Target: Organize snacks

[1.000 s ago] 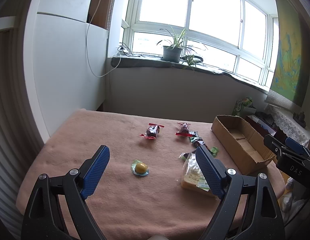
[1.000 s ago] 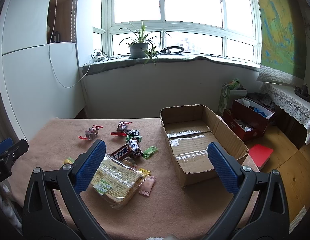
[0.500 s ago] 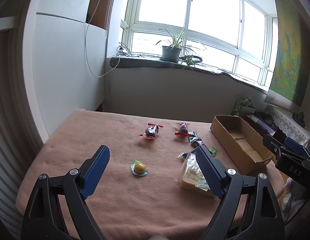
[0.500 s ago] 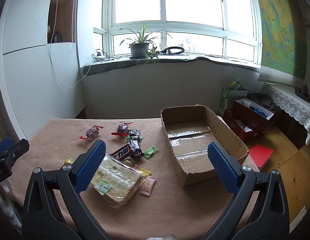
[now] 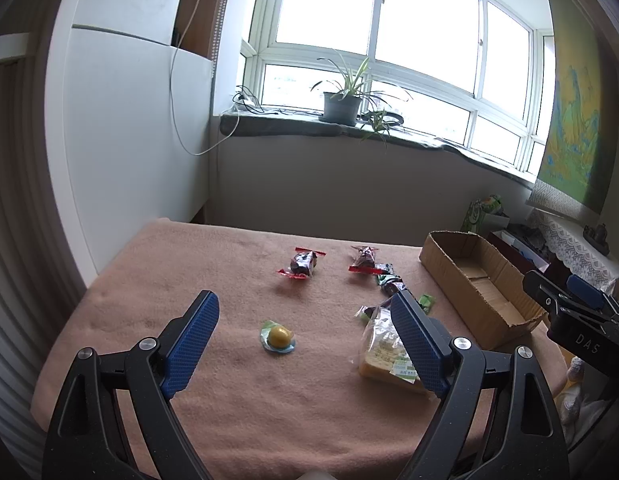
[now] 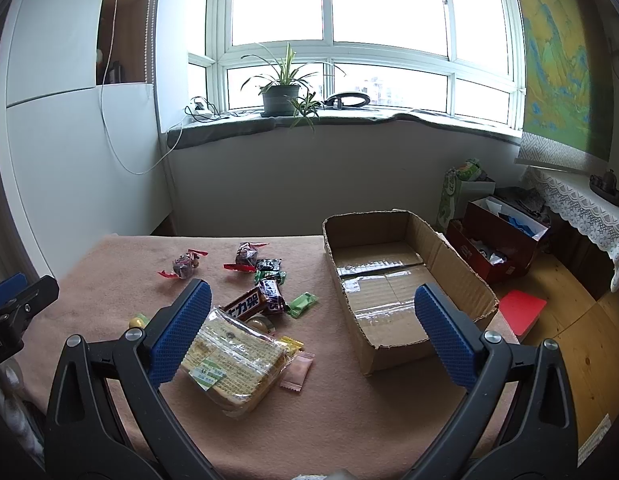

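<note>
Snacks lie scattered on a pink blanket-covered table [image 5: 213,264]. A clear bag of crackers [image 6: 233,360] lies nearest, also in the left wrist view [image 5: 383,354]. A yellow jelly cup [image 5: 278,336] sits alone. Two red-wrapped candies [image 5: 302,263] [image 5: 364,258], chocolate bars [image 6: 255,304], a green candy [image 6: 303,304] and a pink sachet [image 6: 297,370] lie around. An empty cardboard box [image 6: 393,276] stands at the table's right. My left gripper [image 5: 305,324] is open above the near table, the jelly cup between its fingers. My right gripper [image 6: 309,316] is open and empty, above the near edge.
A windowsill with a potted plant [image 6: 280,96] runs behind the table. A white cabinet [image 5: 129,140] stands to the left. A red box [image 6: 497,236], bags and a red pad [image 6: 521,308] lie on the wooden floor to the right.
The left wrist view has shifted slightly; the snacks sit a touch further left and lower. The right gripper has hardly moved. Both stay open.
</note>
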The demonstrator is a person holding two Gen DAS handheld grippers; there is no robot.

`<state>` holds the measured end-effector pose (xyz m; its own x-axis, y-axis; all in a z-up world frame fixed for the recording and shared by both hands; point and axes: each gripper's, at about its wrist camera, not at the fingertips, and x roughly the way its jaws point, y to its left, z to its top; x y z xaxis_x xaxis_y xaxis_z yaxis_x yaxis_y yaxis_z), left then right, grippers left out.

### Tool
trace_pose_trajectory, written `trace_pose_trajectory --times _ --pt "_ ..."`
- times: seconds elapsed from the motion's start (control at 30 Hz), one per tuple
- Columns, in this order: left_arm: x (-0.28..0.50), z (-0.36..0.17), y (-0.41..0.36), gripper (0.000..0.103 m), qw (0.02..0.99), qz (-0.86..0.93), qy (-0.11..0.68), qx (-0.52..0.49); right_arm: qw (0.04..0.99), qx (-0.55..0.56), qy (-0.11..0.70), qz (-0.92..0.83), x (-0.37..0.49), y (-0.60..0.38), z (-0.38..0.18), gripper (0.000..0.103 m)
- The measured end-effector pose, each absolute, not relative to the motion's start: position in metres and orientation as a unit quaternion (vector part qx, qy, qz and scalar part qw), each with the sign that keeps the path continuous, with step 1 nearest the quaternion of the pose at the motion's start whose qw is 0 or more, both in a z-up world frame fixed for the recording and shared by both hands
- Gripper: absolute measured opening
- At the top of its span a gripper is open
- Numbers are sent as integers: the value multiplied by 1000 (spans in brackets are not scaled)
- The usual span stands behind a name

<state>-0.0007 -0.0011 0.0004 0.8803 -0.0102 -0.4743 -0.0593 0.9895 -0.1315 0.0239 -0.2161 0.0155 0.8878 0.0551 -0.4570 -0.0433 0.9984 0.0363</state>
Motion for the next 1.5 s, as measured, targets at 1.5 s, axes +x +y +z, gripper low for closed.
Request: trace_pose_trajectory --times 1.5 --pt "41 -26 2 87 933 -65 326 -139 953 39 292 76 30 -217 -5 103"
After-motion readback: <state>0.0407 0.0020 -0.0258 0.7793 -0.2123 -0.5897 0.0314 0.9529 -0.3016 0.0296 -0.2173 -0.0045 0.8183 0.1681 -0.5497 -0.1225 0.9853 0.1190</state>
